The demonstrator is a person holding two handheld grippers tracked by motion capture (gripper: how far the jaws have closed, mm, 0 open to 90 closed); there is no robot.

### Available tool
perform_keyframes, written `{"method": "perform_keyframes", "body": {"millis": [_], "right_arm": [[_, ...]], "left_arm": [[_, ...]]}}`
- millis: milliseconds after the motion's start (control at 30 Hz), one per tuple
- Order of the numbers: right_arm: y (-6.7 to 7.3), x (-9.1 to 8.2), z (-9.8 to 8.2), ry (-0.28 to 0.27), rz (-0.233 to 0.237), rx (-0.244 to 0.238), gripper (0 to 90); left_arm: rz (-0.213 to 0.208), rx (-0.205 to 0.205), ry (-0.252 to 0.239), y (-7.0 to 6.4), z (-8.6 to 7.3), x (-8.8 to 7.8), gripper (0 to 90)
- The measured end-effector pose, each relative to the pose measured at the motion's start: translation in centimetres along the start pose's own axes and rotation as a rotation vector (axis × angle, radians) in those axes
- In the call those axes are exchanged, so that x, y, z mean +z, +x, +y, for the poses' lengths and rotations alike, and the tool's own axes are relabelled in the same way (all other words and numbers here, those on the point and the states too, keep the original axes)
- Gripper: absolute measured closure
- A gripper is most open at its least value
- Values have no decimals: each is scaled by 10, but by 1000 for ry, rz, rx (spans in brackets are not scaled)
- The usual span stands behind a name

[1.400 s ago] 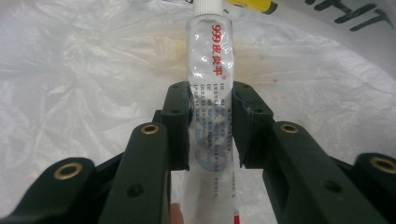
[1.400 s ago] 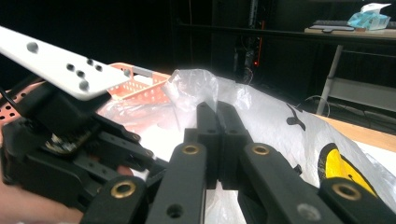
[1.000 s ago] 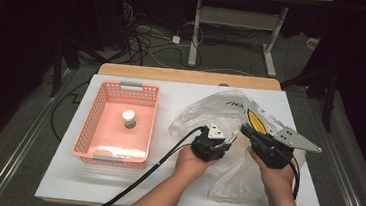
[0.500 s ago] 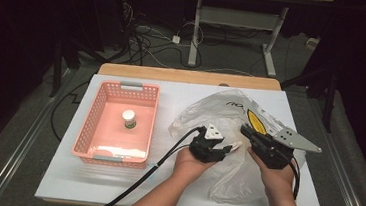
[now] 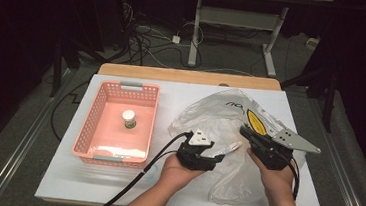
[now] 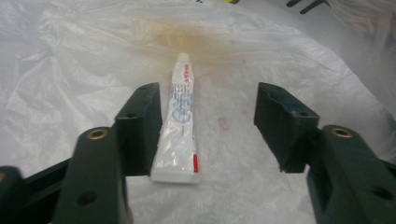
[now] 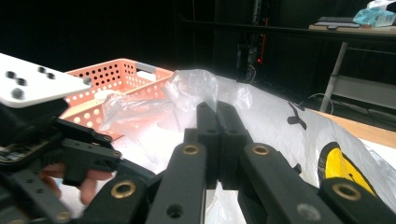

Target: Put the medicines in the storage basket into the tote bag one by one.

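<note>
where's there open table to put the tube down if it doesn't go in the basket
Bare white table lies along the near edge in front of the pink basket, and in the strip between the basket and the plastic bag. The right half is crowded: the bag, the tube, both grippers.

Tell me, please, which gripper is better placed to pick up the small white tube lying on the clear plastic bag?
The left gripper. Its jaws, just opening, stand on either side of the small white tube, one pad already beside it. The right gripper is shut on the clear plastic bag, holding it.
</note>
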State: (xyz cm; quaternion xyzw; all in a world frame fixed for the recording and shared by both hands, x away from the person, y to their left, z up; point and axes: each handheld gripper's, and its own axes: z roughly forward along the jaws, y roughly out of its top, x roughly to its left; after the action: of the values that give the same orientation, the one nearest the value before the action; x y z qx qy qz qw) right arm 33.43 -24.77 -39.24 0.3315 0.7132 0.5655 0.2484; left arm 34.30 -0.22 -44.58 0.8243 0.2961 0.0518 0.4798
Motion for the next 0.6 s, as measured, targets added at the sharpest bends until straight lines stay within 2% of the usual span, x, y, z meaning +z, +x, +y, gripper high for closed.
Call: {"method": "perform_keyframes", "body": {"millis": [133, 300, 467, 567, 600], "right_arm": [[0, 0, 0, 1, -1, 0, 900], [0, 0, -1, 3, -2, 0, 900], [-1, -2, 0, 0, -6, -3, 900], [-1, -3, 0, 0, -9, -3, 900], [-1, -3, 0, -1, -10, -3, 900]], "left_arm": [[-18, -14, -6, -1, -5, -11, 351], [-42, -5, -1, -6, -10, -24, 276], [-43, -13, -8, -8, -14, -39, 173], [-32, -6, -10, -9, -18, -49, 142], [-24, -6, -9, -9, -19, -53, 106]]}}
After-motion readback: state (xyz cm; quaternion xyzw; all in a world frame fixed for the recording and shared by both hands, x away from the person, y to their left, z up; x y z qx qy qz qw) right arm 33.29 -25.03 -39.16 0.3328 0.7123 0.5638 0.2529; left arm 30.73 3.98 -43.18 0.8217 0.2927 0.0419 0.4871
